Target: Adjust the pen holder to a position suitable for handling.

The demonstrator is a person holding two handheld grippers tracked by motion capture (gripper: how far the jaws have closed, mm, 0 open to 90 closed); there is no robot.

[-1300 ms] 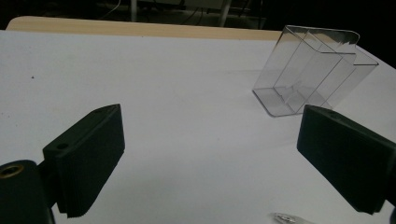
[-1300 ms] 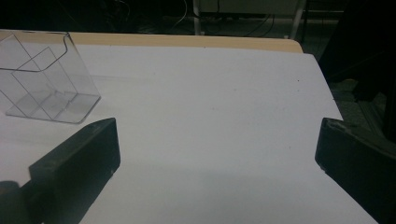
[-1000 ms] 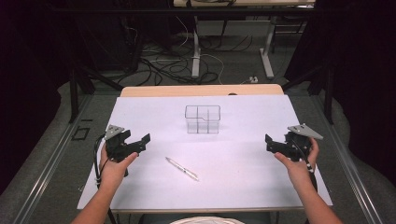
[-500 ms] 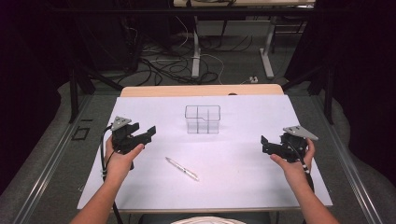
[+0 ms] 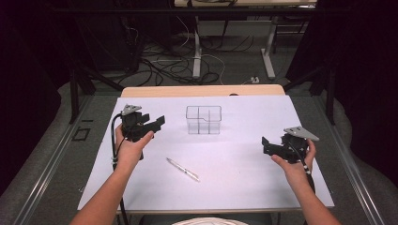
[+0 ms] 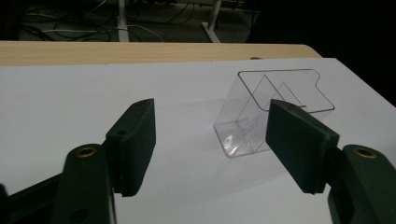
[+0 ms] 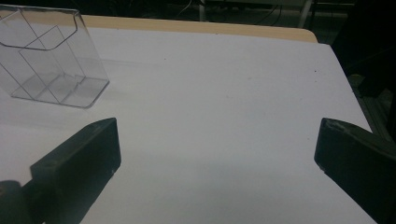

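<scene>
A clear plastic organizer box with inner dividers stands upright on the white table top. A silver pen lies flat in front of it, nearer the person. My left gripper is held at the left, jaws pointing right toward the box, open and empty. From the left gripper view the box is a short way ahead, partly behind the right jaw. My right gripper hovers at the right, open wide with nothing in it. The box appears at the upper left of the right gripper view.
A wooden strip borders the table's far edge. Beyond it are table legs and loose cables on the floor. White surface stretches between the pen and my right gripper.
My left gripper has moved forward and right, closer to the box. My right gripper has drifted slightly toward the person and left. Box and pen have stayed put.
</scene>
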